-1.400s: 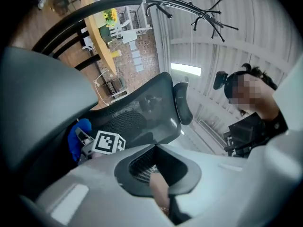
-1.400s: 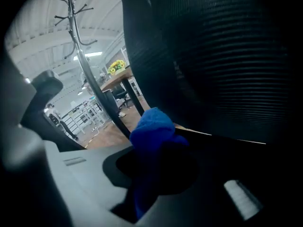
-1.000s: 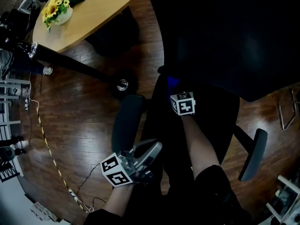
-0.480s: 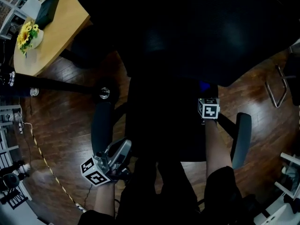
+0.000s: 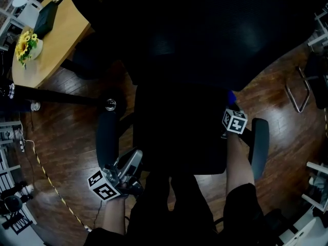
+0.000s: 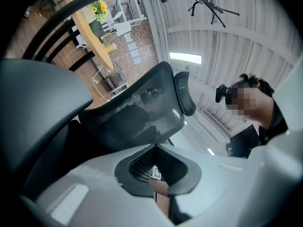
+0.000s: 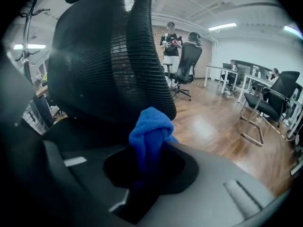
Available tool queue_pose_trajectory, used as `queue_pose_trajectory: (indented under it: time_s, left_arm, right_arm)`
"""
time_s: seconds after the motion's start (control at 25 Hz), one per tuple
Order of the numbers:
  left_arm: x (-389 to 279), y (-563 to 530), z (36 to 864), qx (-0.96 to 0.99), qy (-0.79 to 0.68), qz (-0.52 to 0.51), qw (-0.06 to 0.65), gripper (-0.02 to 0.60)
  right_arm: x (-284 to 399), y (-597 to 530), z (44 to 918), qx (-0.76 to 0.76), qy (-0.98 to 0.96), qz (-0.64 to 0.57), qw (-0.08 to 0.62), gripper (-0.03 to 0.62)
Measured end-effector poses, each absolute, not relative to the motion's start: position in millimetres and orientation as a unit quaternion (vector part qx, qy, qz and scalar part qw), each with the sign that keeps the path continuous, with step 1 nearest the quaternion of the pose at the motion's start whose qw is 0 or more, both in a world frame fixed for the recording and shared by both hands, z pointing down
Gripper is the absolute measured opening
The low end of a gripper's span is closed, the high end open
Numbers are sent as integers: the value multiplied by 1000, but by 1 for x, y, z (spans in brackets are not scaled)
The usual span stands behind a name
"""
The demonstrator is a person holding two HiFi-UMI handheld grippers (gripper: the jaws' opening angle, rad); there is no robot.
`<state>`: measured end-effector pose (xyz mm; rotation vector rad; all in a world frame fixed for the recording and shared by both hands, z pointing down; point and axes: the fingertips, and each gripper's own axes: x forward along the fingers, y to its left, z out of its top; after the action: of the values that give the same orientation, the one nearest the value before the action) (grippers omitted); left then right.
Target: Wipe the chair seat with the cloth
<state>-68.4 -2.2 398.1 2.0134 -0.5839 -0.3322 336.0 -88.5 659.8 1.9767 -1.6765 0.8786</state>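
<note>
Protruding as a bunched blue wad, the cloth point(image 7: 150, 126) is clamped between the jaws of the right gripper point(image 7: 147, 170), which are clenched on its lower part. From the head view only a small blue tip of the cloth point(image 5: 231, 97) shows ahead of the right gripper point(image 5: 230, 106). It sits at the right edge of the chair seat point(image 5: 179, 137), where the seat meets the backrest point(image 5: 205, 29). Whether the cloth touches the seat cannot be told, as the seat is very dark. The right armrest point(image 5: 259, 147) is just beside the right gripper, on its outer side. In the right gripper view the mesh backrest point(image 7: 109, 56) rises directly behind the cloth. The left gripper point(image 5: 133, 162) is at the front left corner of the seat, near the front end of the left armrest point(image 5: 106, 137). Its jaws point(image 6: 158, 195) are closed together with nothing between them. Wood floor point(image 5: 61, 152) surrounds the chair. A wooden bench point(image 5: 56, 40) carrying yellow flowers point(image 5: 24, 44) stands well apart at the upper left.
</note>
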Motion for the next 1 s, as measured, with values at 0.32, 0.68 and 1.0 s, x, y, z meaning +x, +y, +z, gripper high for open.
queue_pose_trajectory:
  time_s: [0.32, 0.68, 1.0]
  left_arm:
    - [-83, 1, 397, 825, -237, -154, 490, -8]
    - [-86, 7, 375, 830, -221, -193, 474, -8]
    - [-103, 14, 376, 833, -223, -192, 469, -8]
  right_arm:
    - [203, -117, 625, 645, -689, 295, 148, 64]
    - [-74, -146, 613, 464, -811, 348, 80, 64]
    - [-137, -122, 653, 429, -825, 316, 188, 64]
